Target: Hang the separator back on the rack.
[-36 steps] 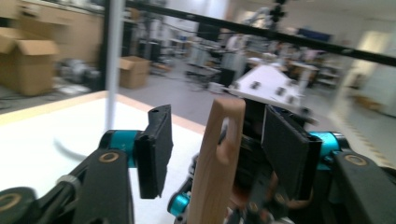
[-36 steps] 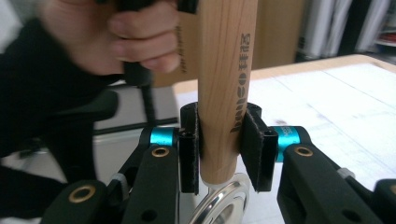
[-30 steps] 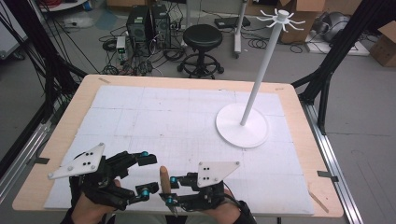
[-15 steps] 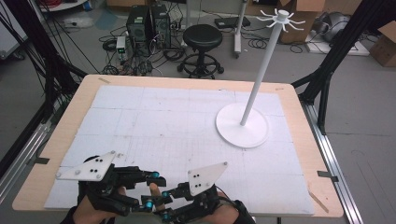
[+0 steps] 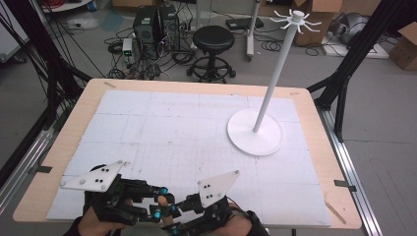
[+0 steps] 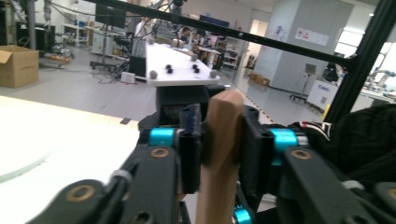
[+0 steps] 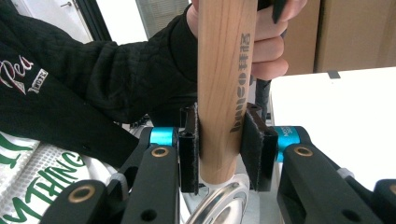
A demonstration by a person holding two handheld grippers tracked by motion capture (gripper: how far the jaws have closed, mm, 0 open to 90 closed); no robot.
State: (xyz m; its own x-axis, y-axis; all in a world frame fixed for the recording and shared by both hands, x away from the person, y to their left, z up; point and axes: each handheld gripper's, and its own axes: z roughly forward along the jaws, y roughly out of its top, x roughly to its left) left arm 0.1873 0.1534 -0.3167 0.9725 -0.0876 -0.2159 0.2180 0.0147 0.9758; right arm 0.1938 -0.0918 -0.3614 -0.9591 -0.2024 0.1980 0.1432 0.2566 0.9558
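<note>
Both grippers clamp one smooth, round wooden handle [image 7: 224, 88] w/ black lettering, at table's [image 5: 196, 86] near edge. Right gripper [image 7: 219, 149] grips it near its lower end, above a metal ring [image 7: 219, 205]. Left gripper [image 6: 219, 149], jaws just closing, presses on it near its rounded top.

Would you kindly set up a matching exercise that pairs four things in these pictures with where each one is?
Things:
1. wooden handle
2. white stand
3. black stool
4. cardboard box

Places:
A. on the floor beyond the table's far edge
B. between both grippers' jaws
C. on the table's right half
D. on the floor at the left gripper view's left edge

Pairs: 1-B, 2-C, 3-A, 4-D
</note>
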